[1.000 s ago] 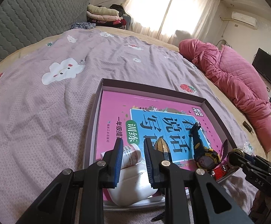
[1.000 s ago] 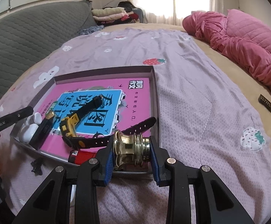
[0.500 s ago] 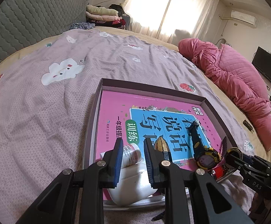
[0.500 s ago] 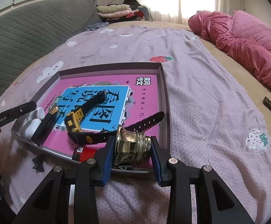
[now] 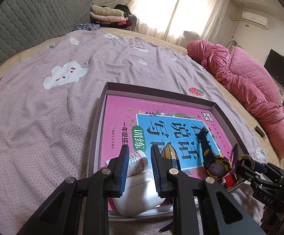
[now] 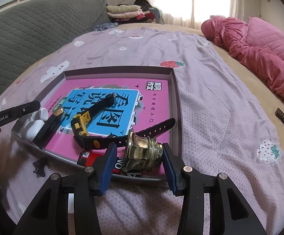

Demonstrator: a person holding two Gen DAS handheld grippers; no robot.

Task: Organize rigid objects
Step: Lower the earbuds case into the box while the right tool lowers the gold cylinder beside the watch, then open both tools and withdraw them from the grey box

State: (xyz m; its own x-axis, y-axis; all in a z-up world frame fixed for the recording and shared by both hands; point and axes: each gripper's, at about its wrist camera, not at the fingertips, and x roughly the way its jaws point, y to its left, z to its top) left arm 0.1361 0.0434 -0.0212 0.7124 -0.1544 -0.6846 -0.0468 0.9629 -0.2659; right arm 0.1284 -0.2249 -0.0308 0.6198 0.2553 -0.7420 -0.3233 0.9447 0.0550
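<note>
Left wrist view: I have the left gripper [image 5: 138, 169] hanging above the near left corner of the shallow purple-grey cardboard tray [image 5: 100, 117], which lies on the lilac bedsheet printed with clouds and strawberries [image 5: 44, 107]. Its jaws are drawn in to their narrowest, with only a slim gap between the blue pads and nothing gripped; the small white pill bottle [image 5: 138, 161] and the white glossy plastic case [image 5: 140, 197] lie below them on the tray floor. The tray bottom is covered by a pink workbook with a blue title panel [image 5: 161, 121]. On it I see a black-and-gold pointed bar [image 5: 170, 153] and a black-strapped digital watch with a yellow bezel [image 5: 216, 163]. Right wrist view: the right gripper [image 6: 137, 159] is at the tray's near right corner, jaws opening. The polished brass fitting with ridged rings [image 6: 142, 152] sits between the pads on the tray floor; the left pad stands clear of it, and the right pad is at its ringed end, though I cannot tell if they touch. A red-and-black small canister [image 6: 91, 157] lies just left of the fitting, partly behind the left finger. A small black clip [image 6: 39, 165] lies on the sheet outside the tray's near edge.
</note>
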